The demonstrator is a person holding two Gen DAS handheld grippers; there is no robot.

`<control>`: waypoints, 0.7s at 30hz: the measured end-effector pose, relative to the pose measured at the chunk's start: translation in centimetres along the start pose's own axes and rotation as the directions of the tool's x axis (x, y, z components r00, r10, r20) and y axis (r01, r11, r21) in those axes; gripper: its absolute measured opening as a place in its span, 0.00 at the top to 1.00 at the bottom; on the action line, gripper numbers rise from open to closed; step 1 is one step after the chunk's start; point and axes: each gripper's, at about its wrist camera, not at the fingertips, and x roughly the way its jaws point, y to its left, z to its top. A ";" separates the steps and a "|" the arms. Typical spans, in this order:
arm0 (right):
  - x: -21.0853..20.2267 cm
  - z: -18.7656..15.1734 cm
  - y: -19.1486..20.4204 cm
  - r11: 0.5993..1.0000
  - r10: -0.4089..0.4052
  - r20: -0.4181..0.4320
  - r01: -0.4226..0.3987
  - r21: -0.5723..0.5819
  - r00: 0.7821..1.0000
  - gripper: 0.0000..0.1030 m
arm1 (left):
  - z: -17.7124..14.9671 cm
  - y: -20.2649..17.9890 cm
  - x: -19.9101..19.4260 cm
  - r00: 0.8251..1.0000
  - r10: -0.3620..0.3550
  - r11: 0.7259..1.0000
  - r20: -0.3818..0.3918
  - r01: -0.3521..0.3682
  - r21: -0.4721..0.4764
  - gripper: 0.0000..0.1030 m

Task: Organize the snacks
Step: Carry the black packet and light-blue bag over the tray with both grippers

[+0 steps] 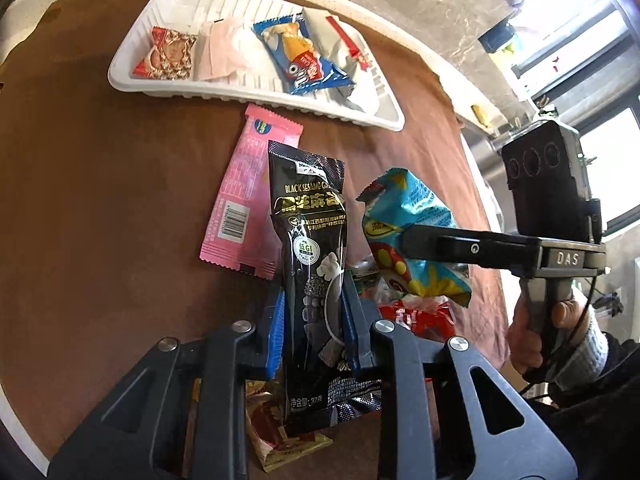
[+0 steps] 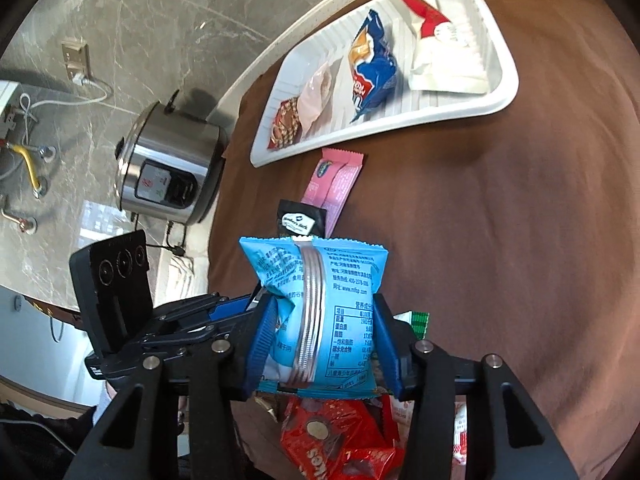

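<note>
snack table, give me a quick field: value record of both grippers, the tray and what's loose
left gripper: shut on black sesame snack packet
right gripper: shut on light blue snack packet
white plastic tray: holds four wrapped snacks, side by side
loose on brown tablecloth: pink wrapper, red packets
off the table: steel rice cooker

We see four pkts in the tray (image 1: pixel 384 118), sachet (image 1: pixel 244 196) on cloth (image 1: pixel 100 200) just before it.
</note>
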 end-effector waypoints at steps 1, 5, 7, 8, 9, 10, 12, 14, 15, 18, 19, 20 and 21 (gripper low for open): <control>-0.2 0.0 0.0 1.000 0.004 0.005 -0.004 0.003 1.000 0.51 | 0.0 0.0 -0.3 1.000 -0.001 1.000 0.006 0.001 -0.002 0.79; -1.2 0.4 0.3 1.000 0.018 0.034 -0.018 0.012 0.999 0.51 | 0.7 0.0 -1.8 0.999 -0.013 1.000 0.039 0.013 -0.006 0.79; -1.6 0.8 0.4 1.000 0.018 0.054 -0.019 0.013 0.998 0.51 | 1.2 0.0 -2.4 0.998 -0.015 1.000 0.060 0.016 -0.016 0.79; -1.8 1.1 0.5 1.000 0.020 0.064 -0.021 0.016 0.998 0.51 | 1.4 0.0 -2.6 0.998 -0.019 1.000 0.065 0.021 -0.019 0.79; -2.0 1.4 0.4 0.999 0.024 0.073 -0.026 0.019 0.997 0.51 | 1.8 0.1 -2.9 0.997 -0.024 0.999 0.074 0.025 -0.024 0.79; -2.3 1.8 0.4 0.999 0.028 0.085 -0.030 0.023 0.996 0.51 | 2.1 0.2 -3.2 0.996 -0.023 0.999 0.084 0.026 -0.027 0.79; -2.7 2.6 0.5 0.999 0.026 0.110 -0.029 0.026 0.994 0.51 | 2.9 0.4 -3.7 0.995 -0.022 0.999 0.098 0.025 -0.029 0.79; -3.1 3.5 0.5 0.999 0.023 0.133 -0.027 0.029 0.991 0.51 | 3.8 0.6 -4.1 0.993 -0.016 0.999 0.114 0.019 -0.029 0.79; -3.2 3.9 0.4 0.999 0.022 0.142 -0.027 0.032 0.990 0.51 | 4.3 0.7 -4.3 0.993 -0.015 0.999 0.119 0.019 -0.030 0.79; -3.6 5.4 0.2 0.999 0.015 0.173 -0.023 0.041 0.985 0.51 | 5.5 1.2 -4.7 0.991 -0.009 0.999 0.136 0.014 -0.035 0.79; -3.7 5.9 0.1 0.999 0.013 0.182 -0.021 0.042 0.983 0.51 | 6.0 1.3 -4.7 0.990 -0.007 0.999 0.141 0.013 -0.037 0.79; -3.7 6.4 0.1 0.999 0.009 0.192 -0.018 0.044 0.981 0.51 | 6.6 1.6 -4.8 0.989 -0.005 0.999 0.148 0.011 -0.041 0.79; -3.8 7.0 0.0 0.999 0.003 0.201 -0.013 0.045 0.980 0.51 | 7.0 1.7 -4.8 0.988 -0.005 0.999 0.151 0.012 -0.042 0.79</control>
